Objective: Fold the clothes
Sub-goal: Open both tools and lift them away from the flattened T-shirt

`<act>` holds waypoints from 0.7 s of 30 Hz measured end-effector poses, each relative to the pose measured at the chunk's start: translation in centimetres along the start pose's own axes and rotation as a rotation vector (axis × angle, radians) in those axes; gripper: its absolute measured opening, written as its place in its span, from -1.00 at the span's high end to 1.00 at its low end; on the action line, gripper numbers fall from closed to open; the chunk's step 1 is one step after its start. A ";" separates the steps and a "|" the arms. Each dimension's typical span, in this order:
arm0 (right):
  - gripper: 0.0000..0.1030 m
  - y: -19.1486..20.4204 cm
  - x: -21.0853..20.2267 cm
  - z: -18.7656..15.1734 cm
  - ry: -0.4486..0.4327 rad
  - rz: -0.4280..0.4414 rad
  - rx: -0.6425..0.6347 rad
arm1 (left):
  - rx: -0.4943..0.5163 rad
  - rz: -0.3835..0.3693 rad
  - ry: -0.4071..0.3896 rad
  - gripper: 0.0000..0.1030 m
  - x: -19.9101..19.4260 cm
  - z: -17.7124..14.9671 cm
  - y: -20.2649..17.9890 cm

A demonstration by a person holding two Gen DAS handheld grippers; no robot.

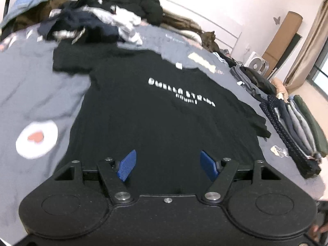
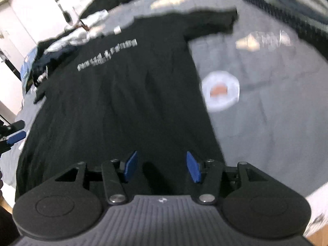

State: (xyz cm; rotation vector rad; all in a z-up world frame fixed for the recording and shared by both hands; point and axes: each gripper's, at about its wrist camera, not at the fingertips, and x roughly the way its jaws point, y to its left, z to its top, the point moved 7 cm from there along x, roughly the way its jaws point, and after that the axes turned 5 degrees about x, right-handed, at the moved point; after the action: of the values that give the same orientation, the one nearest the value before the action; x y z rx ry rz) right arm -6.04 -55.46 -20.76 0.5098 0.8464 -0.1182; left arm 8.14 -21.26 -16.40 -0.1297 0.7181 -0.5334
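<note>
A black T-shirt (image 1: 155, 110) with white chest lettering lies spread flat, front up, on a grey bedsheet (image 1: 37, 94). It also shows in the right wrist view (image 2: 123, 94). My left gripper (image 1: 168, 165) is open and empty, hovering over the shirt's bottom hem. My right gripper (image 2: 162, 167) is open and empty, also over the hem, nearer the shirt's right side edge. The left gripper's blue fingertips (image 2: 16, 136) show at the far left of the right wrist view.
A heap of unfolded clothes (image 1: 86, 20) lies at the head of the bed. A row of folded clothes (image 1: 295, 129) lies along the right edge. The sheet has a white round print with a heart (image 1: 37, 140), also seen in the right wrist view (image 2: 221, 90).
</note>
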 end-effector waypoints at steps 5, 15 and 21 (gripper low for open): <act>-0.24 1.1 -0.6 3.8 -0.168 -0.013 -0.003 | 0.092 0.050 0.014 -0.51 1.0 0.3 -1.6; -0.32 5.9 -0.6 4.9 -0.220 -0.007 -0.129 | 0.183 0.142 0.081 -0.59 1.6 -0.2 -2.9; -0.36 7.5 -1.7 4.5 -0.209 -0.066 -0.111 | 0.230 0.193 0.078 -0.76 -0.6 -0.1 -4.4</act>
State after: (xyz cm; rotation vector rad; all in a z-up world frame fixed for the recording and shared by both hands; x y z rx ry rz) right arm -1.82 -51.19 -14.11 0.3587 0.6614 -0.1806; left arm 5.84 -24.75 -14.90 0.1747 0.7314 -0.4338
